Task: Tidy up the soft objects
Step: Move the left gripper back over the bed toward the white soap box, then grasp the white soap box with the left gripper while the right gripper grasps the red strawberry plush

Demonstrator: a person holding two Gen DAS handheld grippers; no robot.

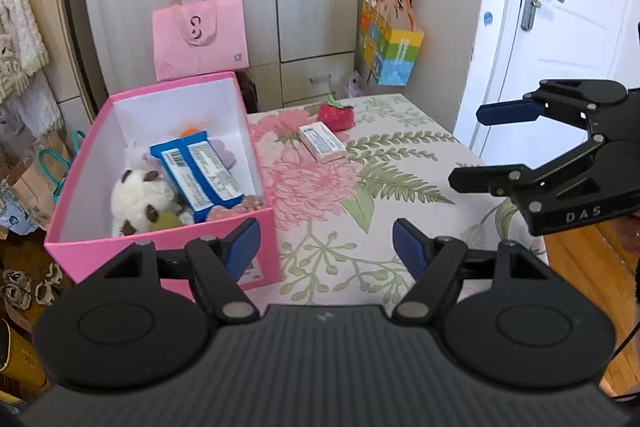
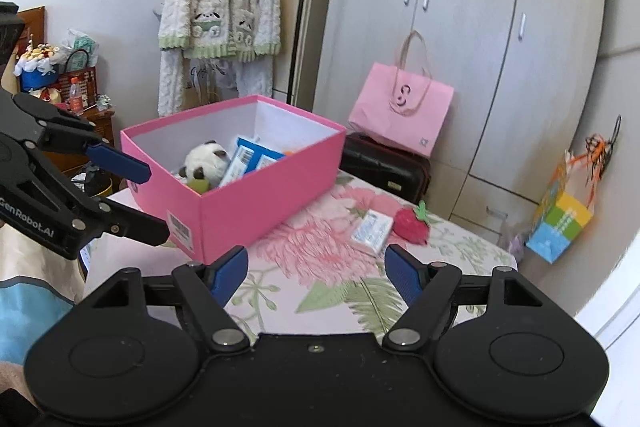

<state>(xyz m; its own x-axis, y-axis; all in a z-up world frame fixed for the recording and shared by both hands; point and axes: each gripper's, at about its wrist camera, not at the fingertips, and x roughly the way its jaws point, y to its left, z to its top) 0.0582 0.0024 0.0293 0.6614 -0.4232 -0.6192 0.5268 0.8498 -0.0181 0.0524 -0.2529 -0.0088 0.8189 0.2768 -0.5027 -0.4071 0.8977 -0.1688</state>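
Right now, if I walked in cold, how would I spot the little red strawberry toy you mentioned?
Find the table with the flowered cloth and the big pink box on it. Outside the box, toward the far edge near the wardrobe, two loose things lie side by side. The strawberry toy is the round, fuzzy red one with a green leaf on top; the white packet beside it is flat.

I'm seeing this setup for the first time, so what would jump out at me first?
The bright pink box on the floral tablecloth, open and already holding a panda plush and a blue packet. Next, the red strawberry plush lying on the cloth beside a small white packet, out of the box. Both grippers are open and empty.
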